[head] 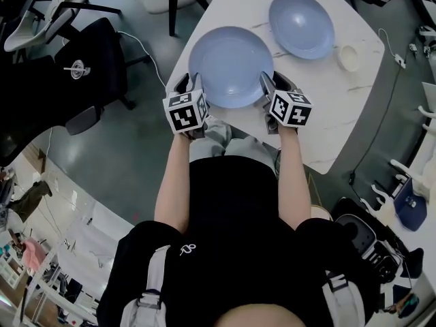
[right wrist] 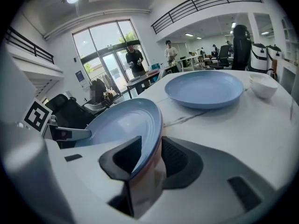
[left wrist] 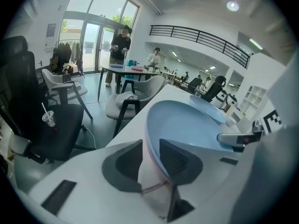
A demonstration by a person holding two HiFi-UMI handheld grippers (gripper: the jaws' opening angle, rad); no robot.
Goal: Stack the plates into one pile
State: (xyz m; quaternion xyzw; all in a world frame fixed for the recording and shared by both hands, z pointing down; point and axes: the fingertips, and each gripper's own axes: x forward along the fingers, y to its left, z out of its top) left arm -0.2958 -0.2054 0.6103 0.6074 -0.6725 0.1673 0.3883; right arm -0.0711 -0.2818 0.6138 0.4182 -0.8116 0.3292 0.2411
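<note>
Two light blue plates lie on the white table [head: 327,114]. The nearer plate [head: 230,63] sits at the table's front edge, and the other plate [head: 301,24] lies beyond it to the right, apart from it. My left gripper [head: 191,84] straddles the nearer plate's left rim, while my right gripper [head: 269,84] straddles its right rim. In the left gripper view the rim of the plate [left wrist: 187,125] stands between the spread jaws of the left gripper [left wrist: 150,148], with a gap on the outer side. The right gripper [right wrist: 150,148] likewise has the rim of the plate [right wrist: 119,122] between open jaws.
A small white bowl [head: 349,57] stands right of the far plate [right wrist: 203,90]. A black office chair [head: 88,67] and white chairs stand on the floor to the left of the table. The table's front edge runs just under both grippers. People stand far back by the windows.
</note>
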